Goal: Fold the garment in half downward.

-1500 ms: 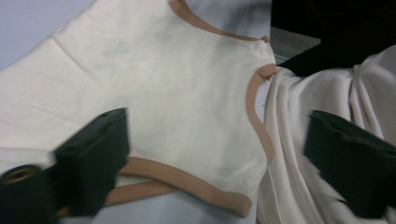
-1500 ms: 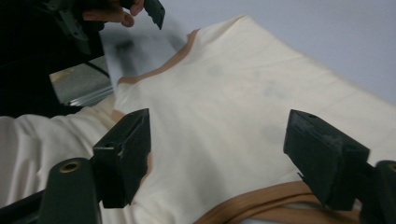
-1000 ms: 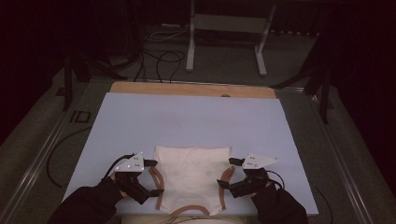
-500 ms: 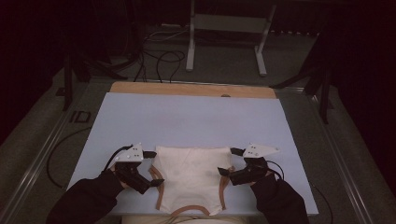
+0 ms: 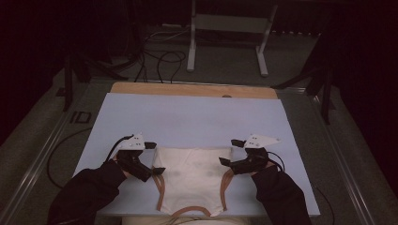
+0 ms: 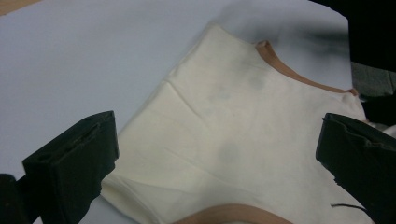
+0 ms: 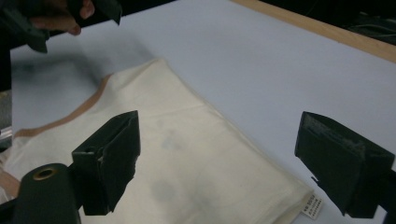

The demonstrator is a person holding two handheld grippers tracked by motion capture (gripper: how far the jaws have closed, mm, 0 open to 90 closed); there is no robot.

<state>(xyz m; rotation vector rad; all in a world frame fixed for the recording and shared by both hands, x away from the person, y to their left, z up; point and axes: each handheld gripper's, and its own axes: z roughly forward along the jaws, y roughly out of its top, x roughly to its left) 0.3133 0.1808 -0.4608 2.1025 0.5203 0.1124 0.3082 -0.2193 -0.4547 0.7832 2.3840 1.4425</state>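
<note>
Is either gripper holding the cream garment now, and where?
No. The left gripper and right gripper are open beside the garment.

From above, the near hem of the cream garment runs off the table's front edge, so I can't see its lowest part. My sleeves hide both my hands there. In my left gripper view, the garment's near edge is cut by the bottom of the frame, and the far corner of the blue mat is smeared dark. In my right gripper view, the print on the small white label is too tiny to read.
</note>
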